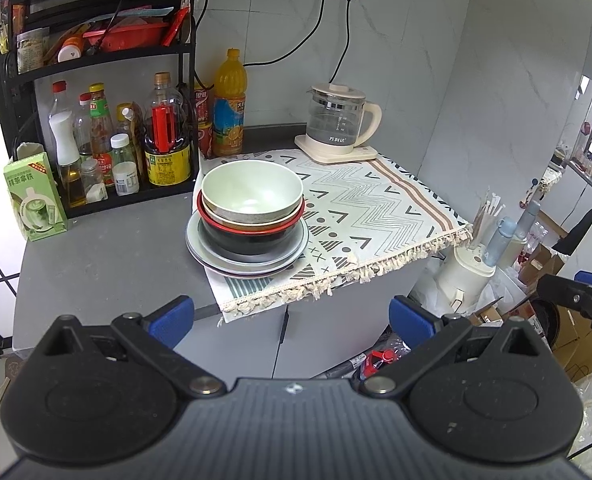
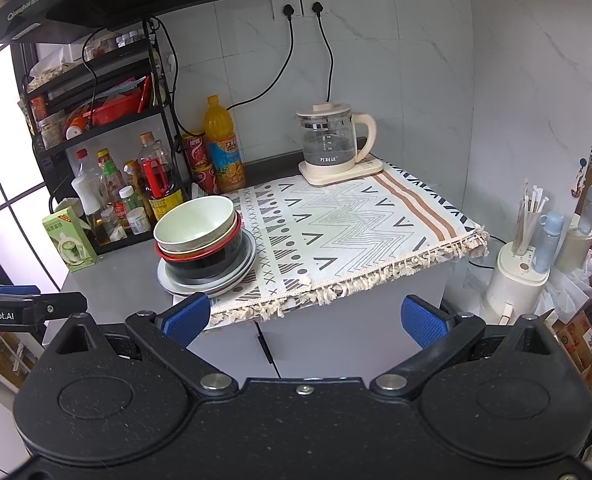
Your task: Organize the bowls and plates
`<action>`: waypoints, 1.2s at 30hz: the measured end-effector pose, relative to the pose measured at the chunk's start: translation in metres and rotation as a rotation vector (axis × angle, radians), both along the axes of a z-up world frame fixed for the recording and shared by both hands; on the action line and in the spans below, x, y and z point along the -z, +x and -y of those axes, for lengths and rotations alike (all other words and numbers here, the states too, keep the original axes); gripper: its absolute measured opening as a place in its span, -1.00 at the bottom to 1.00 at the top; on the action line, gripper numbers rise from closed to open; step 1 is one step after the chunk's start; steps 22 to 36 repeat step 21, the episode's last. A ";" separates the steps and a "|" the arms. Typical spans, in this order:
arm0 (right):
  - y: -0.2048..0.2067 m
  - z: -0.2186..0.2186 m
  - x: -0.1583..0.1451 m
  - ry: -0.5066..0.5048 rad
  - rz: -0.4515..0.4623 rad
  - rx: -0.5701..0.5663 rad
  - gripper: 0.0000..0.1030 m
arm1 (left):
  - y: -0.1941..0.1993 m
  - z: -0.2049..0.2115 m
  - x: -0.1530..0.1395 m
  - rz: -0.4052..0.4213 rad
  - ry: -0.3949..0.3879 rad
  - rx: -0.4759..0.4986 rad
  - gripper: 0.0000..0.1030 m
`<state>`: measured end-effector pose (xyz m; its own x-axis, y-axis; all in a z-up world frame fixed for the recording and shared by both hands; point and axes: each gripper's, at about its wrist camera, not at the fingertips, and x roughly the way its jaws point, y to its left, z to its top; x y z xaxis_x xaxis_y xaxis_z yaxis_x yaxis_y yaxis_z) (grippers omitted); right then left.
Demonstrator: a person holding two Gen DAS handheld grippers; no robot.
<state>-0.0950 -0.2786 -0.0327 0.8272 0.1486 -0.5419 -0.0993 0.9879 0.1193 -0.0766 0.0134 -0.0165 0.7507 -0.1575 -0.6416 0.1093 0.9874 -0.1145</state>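
Grey counter (image 1: 108, 256); marble-tile wall (image 1: 407, 40); black rack (image 1: 96, 60); window left (image 2: 0, 184)

Left gripper (image 1: 292, 322) jaws spread wide, nothing between the blue pads (image 1: 172, 320), held back from the counter (image 1: 108, 256). Stack of bowls (image 1: 252, 200), pale green on top, sits on stacked plates (image 1: 248, 258) at patterned cloth's (image 1: 375, 216) left edge. Kettle (image 1: 337, 120) behind; bottle rack (image 1: 96, 128) to the left.

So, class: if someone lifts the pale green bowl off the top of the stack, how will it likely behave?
The pale green bowl probably lifts free easily, since it only nests loosely in the brown bowl. Its glossy surface suggests a slippery rim. It looks rigid, possibly breakable.
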 end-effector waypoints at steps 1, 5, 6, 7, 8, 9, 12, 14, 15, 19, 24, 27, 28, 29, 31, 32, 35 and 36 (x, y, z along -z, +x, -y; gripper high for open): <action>0.000 0.000 0.000 0.000 -0.002 0.000 0.99 | 0.000 0.000 0.000 0.001 0.001 0.000 0.99; 0.001 -0.001 0.001 0.000 -0.010 -0.010 0.99 | 0.002 0.002 0.001 -0.001 0.001 0.003 0.99; 0.002 -0.001 0.001 -0.001 -0.012 -0.014 0.99 | 0.002 0.003 0.001 -0.001 0.002 0.005 0.99; 0.002 -0.001 0.001 -0.002 -0.013 -0.018 0.99 | 0.003 0.004 0.001 -0.001 0.004 0.006 0.99; 0.003 -0.001 0.001 -0.001 -0.014 -0.022 0.99 | 0.003 0.004 0.001 0.000 0.007 0.006 0.99; 0.004 0.000 0.001 0.001 -0.015 -0.025 0.99 | 0.004 0.005 0.001 0.001 0.008 0.008 0.99; 0.005 -0.001 0.002 0.005 -0.018 -0.031 0.99 | 0.004 0.007 0.000 0.004 0.011 0.016 0.99; 0.007 0.000 0.002 0.006 -0.021 -0.033 0.99 | 0.004 0.009 -0.001 0.006 0.017 0.027 0.99; 0.006 0.000 0.002 0.006 -0.019 -0.034 0.99 | 0.004 0.010 -0.001 0.008 0.020 0.028 0.99; 0.007 -0.003 0.002 0.005 -0.018 -0.047 0.99 | 0.004 0.013 -0.003 0.011 0.017 0.029 0.99; 0.006 -0.004 0.002 0.007 -0.018 -0.054 0.99 | 0.004 0.014 -0.003 0.010 0.020 0.028 0.99; 0.006 -0.004 0.002 0.007 -0.018 -0.054 0.99 | 0.004 0.014 -0.003 0.010 0.020 0.028 0.99; 0.006 -0.004 0.002 0.007 -0.018 -0.054 0.99 | 0.004 0.014 -0.003 0.010 0.020 0.028 0.99; 0.006 -0.004 0.002 0.007 -0.018 -0.054 0.99 | 0.004 0.014 -0.003 0.010 0.020 0.028 0.99; 0.006 -0.004 0.002 0.007 -0.018 -0.054 0.99 | 0.004 0.014 -0.003 0.010 0.020 0.028 0.99; 0.006 -0.004 0.002 0.007 -0.018 -0.054 0.99 | 0.004 0.014 -0.003 0.010 0.020 0.028 0.99; 0.006 -0.004 0.002 0.007 -0.018 -0.054 0.99 | 0.004 0.014 -0.003 0.010 0.020 0.028 0.99; 0.006 -0.004 0.002 0.007 -0.018 -0.054 0.99 | 0.004 0.014 -0.003 0.010 0.020 0.028 0.99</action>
